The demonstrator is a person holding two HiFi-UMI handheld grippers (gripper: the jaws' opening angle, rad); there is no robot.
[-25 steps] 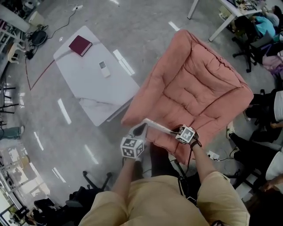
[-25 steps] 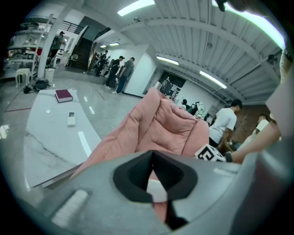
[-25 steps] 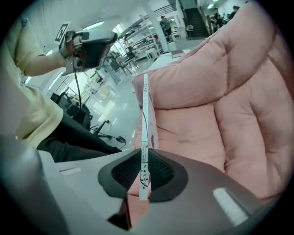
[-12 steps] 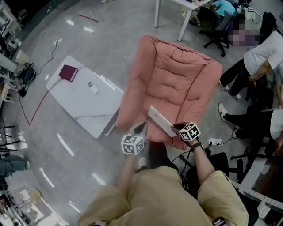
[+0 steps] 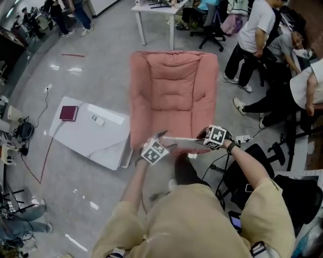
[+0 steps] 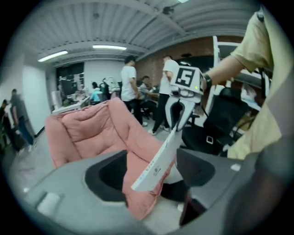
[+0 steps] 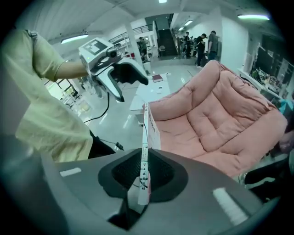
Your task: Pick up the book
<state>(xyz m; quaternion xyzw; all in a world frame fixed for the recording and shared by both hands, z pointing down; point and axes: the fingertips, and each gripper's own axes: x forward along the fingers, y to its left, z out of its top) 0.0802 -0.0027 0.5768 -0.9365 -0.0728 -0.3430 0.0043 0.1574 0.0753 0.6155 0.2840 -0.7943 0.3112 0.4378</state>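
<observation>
In front of the pink armchair (image 5: 174, 90), our left gripper (image 5: 164, 142) is opening around the free end of the book (image 5: 182, 143), pads clear. Our right gripper (image 5: 203, 139) pinches the other end. Thin, light, likely bendy: we'd grip near the spine.

Pink padded armchair (image 5: 174, 95) mid-floor, back toward the top of the head view. White marble-look low table (image 5: 91, 142) just beside its left arm, set at an angle. On the table: maroon notebook (image 5: 68, 113) at the far corner, small white device (image 5: 97, 120) near it, possibly a remote. White power strip (image 5: 244, 138) on the glossy grey floor (image 5: 101, 65) right of the armchair. White desk (image 5: 151, 9) and black office chair (image 5: 209, 31) behind; people (image 5: 252, 30) at far right
</observation>
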